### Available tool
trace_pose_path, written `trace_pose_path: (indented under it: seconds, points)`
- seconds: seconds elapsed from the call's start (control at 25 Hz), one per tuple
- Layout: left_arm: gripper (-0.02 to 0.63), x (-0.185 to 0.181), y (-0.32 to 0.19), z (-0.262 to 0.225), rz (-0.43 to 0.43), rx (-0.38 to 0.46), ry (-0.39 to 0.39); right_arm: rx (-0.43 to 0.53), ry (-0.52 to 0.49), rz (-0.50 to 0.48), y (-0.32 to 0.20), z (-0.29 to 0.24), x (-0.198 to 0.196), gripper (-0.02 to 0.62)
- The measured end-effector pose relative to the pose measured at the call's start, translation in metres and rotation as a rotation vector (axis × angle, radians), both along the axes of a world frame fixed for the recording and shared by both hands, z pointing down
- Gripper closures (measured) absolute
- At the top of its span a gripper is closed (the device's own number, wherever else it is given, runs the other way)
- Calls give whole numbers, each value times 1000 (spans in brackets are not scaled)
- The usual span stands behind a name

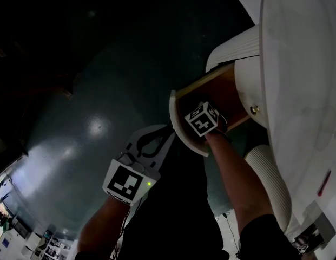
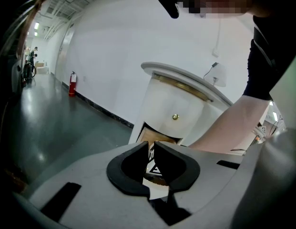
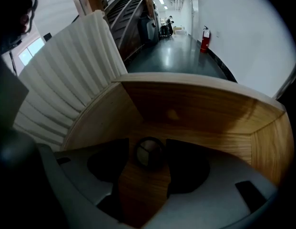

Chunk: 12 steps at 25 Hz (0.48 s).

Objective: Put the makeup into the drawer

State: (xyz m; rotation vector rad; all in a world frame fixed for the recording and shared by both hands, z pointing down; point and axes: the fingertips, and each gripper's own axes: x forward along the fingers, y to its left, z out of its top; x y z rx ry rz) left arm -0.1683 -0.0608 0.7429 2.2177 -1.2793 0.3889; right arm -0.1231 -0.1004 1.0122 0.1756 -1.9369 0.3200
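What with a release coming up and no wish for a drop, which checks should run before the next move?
1. The drawer is open: ok.
2. The right gripper is inside the drawer: ok.
3. The compact is held between its jaws: ok.
4. The compact is resting on the drawer bottom: cannot tell.
5. The left gripper is empty and outside the drawer: ok.

Walls of the drawer [image 3: 195,113] hem the right gripper [image 3: 147,151]; its top lies open.
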Motion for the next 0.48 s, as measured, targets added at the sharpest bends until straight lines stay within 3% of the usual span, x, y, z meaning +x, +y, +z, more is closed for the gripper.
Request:
trace_pose_path:
  seconds: [0.28,0.48]
  points:
    - [571,-9,-2,-37,-61,10,32,16,-66,52,4,-61,-2,374]
    - [595,-16,-1,-97,-89,45,38,73,-169,131,16,-151,0,374]
